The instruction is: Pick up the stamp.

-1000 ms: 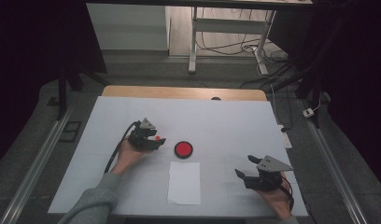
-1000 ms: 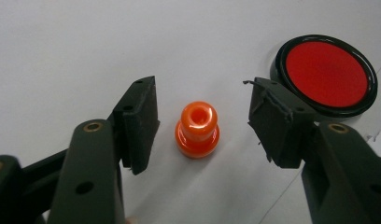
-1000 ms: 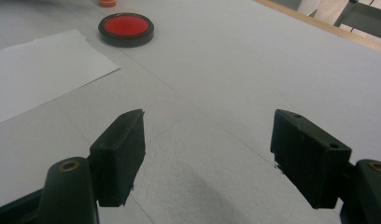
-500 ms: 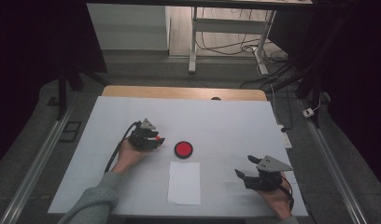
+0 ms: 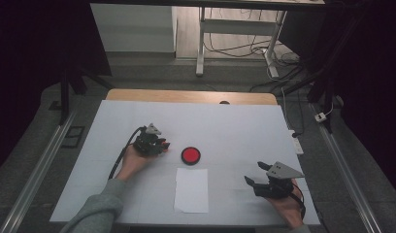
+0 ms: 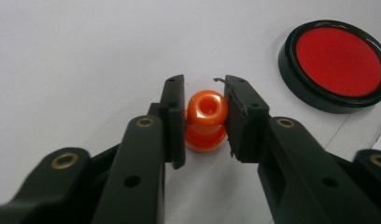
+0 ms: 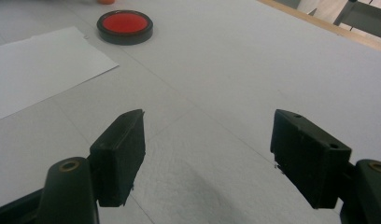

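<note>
White table [image 5: 244, 126] is bearing a paper sheet [image 5: 191, 189] between the two grippers. Red-topped black disc [image 6: 337, 63] is lying flat just ahead-right of the left gripper [image 6: 206, 114], whose jaws have just been closing and are pinching an orange knob-shaped piece [image 6: 205, 120], standing upright, hollow top facing up. Right gripper [image 7: 207, 154] is resting wide apart, holding nothing.
</note>
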A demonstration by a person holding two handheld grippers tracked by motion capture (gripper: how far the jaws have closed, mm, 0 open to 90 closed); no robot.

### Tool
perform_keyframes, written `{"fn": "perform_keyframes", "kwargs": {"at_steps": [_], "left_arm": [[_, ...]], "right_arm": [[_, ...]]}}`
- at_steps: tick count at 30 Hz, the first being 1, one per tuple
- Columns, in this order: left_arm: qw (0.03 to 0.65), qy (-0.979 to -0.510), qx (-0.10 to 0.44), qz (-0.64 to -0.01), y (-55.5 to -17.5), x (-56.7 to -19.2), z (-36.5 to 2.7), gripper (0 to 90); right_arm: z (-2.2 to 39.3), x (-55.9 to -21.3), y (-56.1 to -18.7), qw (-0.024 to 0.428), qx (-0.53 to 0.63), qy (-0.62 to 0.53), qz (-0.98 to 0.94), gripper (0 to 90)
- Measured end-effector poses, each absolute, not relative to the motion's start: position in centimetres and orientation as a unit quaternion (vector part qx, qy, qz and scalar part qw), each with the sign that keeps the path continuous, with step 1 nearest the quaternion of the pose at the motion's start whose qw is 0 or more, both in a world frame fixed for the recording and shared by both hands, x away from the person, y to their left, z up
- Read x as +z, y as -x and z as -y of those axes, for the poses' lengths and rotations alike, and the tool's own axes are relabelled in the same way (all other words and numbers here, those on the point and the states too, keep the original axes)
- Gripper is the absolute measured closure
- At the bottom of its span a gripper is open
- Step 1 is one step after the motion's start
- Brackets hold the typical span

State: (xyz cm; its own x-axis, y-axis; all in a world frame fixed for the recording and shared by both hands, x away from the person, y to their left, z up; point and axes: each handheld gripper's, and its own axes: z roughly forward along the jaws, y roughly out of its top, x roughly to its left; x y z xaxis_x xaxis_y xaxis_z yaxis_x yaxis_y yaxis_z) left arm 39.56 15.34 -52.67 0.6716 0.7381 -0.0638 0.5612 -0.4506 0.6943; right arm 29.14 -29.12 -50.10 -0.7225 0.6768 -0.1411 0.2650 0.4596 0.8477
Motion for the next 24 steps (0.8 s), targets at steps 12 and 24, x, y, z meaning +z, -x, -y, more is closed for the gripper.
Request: {"fn": "perform_keyframes", "kwargs": {"at_steps": [12, 24], "left_arm": [[0.361, -0.840, 0.131, -0.383, -39.4, -52.3, -15.6, 72.6], [0.393, -0.828, 0.127, -0.380, -38.4, -50.6, -15.9, 72.6]], "right_arm": [[29.1, -50.1, -29.2, 0.238, 0.432, -0.289, -0.820, 25.8], [29.2, -50.1, -29.2, 0.242, 0.431, -0.293, -0.818, 26.0]]}}
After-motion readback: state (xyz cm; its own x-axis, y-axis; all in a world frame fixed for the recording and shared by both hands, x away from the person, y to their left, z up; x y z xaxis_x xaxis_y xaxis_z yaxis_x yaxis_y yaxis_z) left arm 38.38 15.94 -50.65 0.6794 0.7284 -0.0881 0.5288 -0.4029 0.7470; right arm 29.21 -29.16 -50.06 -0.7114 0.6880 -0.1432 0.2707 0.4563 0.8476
